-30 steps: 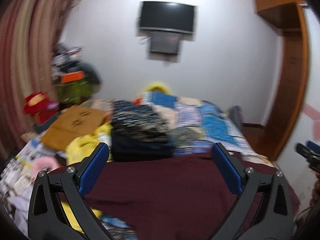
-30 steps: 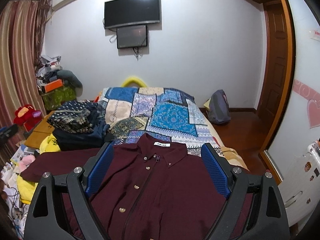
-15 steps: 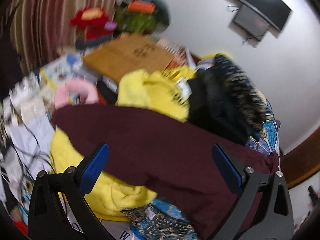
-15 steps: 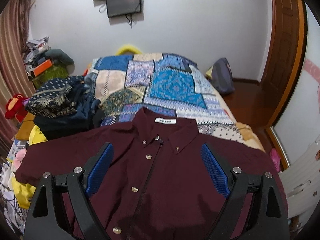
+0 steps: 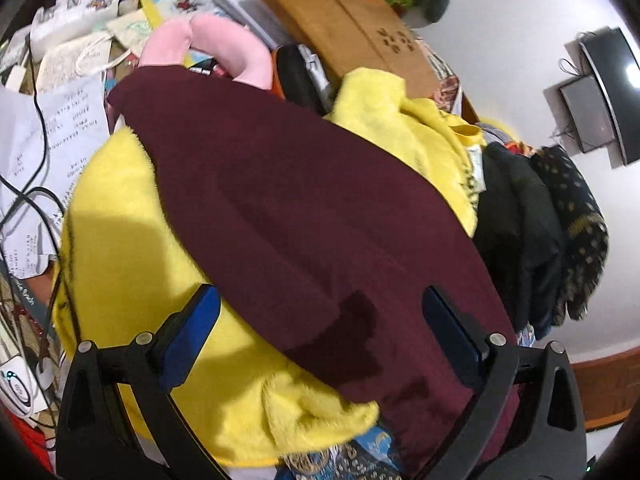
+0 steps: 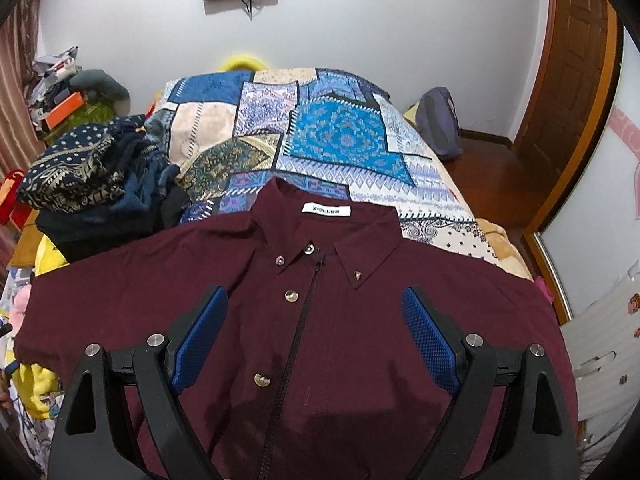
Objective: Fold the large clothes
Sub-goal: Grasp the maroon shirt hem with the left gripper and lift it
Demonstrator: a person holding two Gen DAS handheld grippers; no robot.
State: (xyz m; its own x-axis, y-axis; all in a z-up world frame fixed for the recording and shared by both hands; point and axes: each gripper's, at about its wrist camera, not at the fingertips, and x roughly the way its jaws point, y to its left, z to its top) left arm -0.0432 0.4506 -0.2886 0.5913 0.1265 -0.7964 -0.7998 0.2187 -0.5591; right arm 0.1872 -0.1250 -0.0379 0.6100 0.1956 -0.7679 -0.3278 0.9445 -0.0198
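I see a dark maroon button-up shirt (image 6: 360, 320) spread front-up on the patchwork-quilted bed (image 6: 320, 136), collar toward the far wall, white neck label showing, black zipper placket running down the middle. My right gripper (image 6: 314, 312) hangs over the shirt's chest, blue-padded fingers (image 6: 200, 332) spread wide either side of the placket, gripping nothing. I count 3 round buttons beside the zipper.

My left gripper (image 5: 320, 312) is over the shirt's left sleeve (image 5: 304, 208), released too, blue pads (image 5: 188, 332) well apart, nothing between them. That sleeve runs away from the shirt body and lies across a fluffy yellow blanket (image 5: 160, 280). Past the sleeve cuff from the shirt: a pink plush piece (image 5: 224, 44), printed white papers (image 5: 68, 120) and a brown cardboard box (image 5: 352, 28). A pile of dark patterned folded clothes (image 6: 88, 176) sits beside the shirt's left shoulder, touching it. A grey-purple backpack (image 6: 438, 120) leans on the floor beyond the shirt's right shoulder, beside the bed.
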